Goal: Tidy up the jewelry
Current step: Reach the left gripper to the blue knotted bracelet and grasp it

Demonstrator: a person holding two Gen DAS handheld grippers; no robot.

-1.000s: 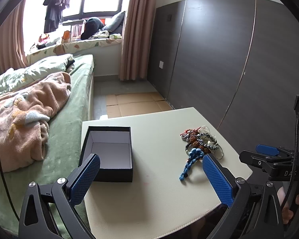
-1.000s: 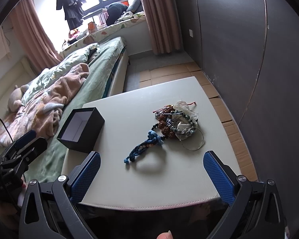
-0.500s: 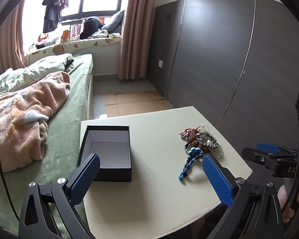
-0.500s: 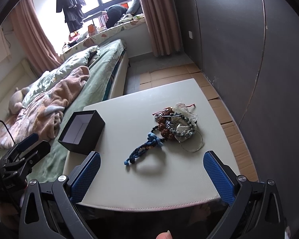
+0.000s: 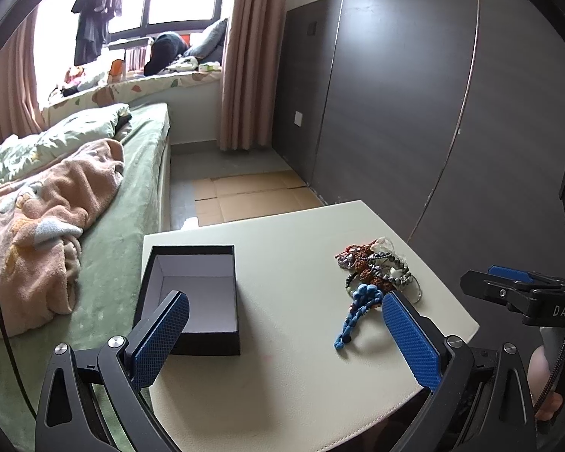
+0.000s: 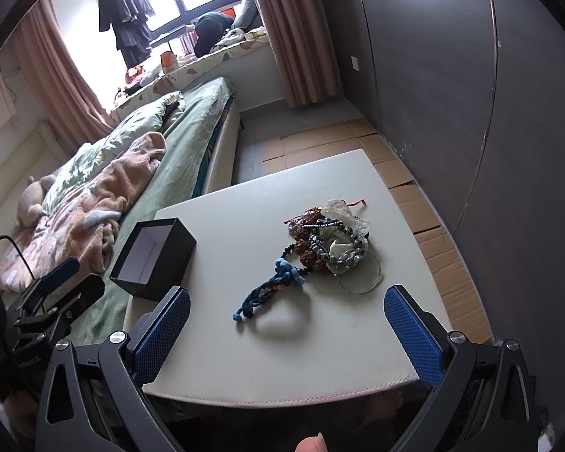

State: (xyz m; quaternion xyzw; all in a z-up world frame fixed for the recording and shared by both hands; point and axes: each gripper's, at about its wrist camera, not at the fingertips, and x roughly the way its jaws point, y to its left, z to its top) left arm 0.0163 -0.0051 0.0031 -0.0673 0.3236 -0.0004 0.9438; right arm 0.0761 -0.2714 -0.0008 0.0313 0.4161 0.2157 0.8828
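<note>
On the cream table [image 5: 282, 384], near its left edge: an open black jewelry box [image 5: 194, 293] with a pale grey lining, nothing visible inside. Toward the right side of the same tabletop, well apart from the box: a tangled jewelry pile [image 6: 331, 243] of brown seed beads, grey pearl-like beads, a thin wire bangle [image 6: 361, 275] and a scrap of white pouch fabric. Trailing out of the pile toward the near edge: a blue braided cord bracelet [image 6: 269, 290], flat on the surface and casting a soft shadow.

Left gripper [image 5: 282, 339] above the near edge of the table, jaws spread wide, blue pads clear of everything (left pad overlapping the box's near wall only in line of sight, contact not evident). Right gripper [image 6: 288, 337] likewise released, fingers wide apart, hovering short of the braided cord and touching nothing. Also seen from the side in each other's views: the right one [image 5: 516, 293] at the far right edge, the left one [image 6: 56, 290] at the lower left.

Beyond the table: a green bed [image 5: 132, 203] with a peach blanket [image 5: 52, 203], flattened cardboard [image 5: 252, 196] on the floor, pink curtains [image 5: 245, 56], a dark panelled wall [image 5: 414, 113].
</note>
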